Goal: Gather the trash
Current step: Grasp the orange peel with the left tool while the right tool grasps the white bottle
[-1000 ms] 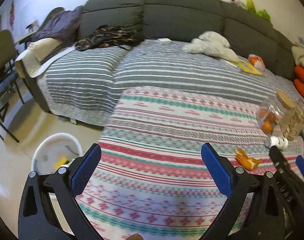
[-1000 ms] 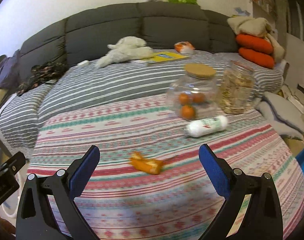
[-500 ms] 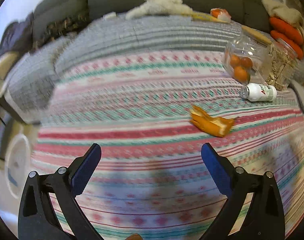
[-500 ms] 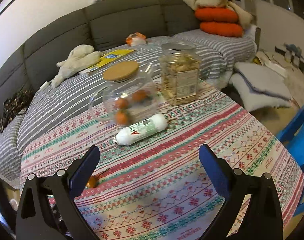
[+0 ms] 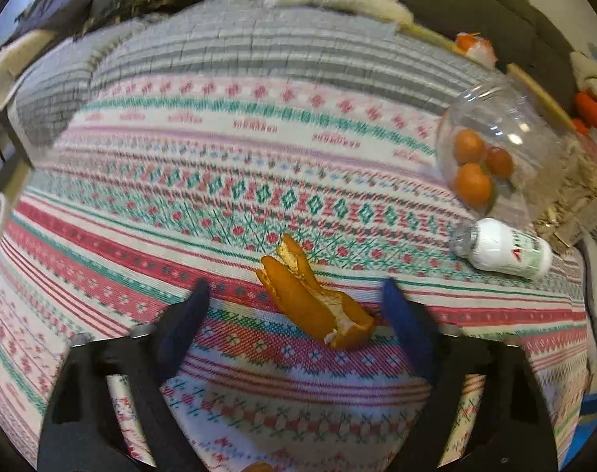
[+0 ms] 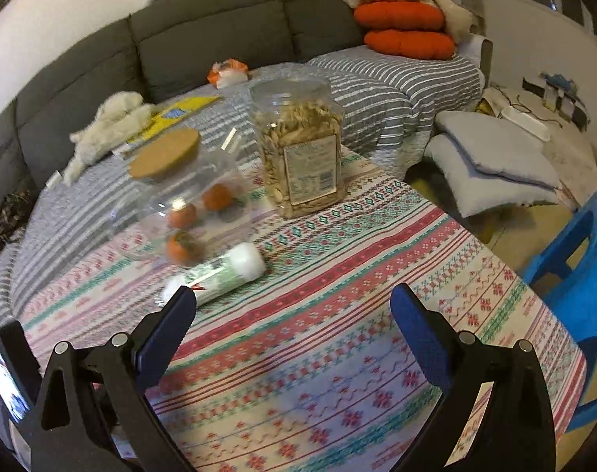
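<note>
1. Covering the counter (image 5: 149,181) is a striped patterned cloth, with a grey sofa behind it at the far side; the trash lies on this cloth.
2. Standing at the far right of the counter are two clear jars: a round one with oranges (image 5: 491,149) and a taller one of snacks (image 6: 298,145). A white bottle (image 5: 506,251) lies on its side just in front of them.
3. Lying between the blue pads of the left claw (image 5: 294,306) is the orange peel (image 5: 314,299), the likely target. Its long axis runs from far-left to near-right, slantwise across the gap, and its near-right end sits close to the right pad.
4. The left claw has just been closing, yet its jaws stand apart and neither pad seems to press the peel. I judge a small shift left, or a twist to square the pads to the peel, would help the pinch.
5. The right claw (image 6: 294,330) hangs wide open and empty over bare cloth. The bottle lies just beyond its left pad, so the left claw is far nearer the peel.
6. Blur softens the left claw's pads, so contact with the cloth cannot be told. A white rim at the left edge of the left view is cut off, maybe a bin. The peel is out of the right view.
</note>
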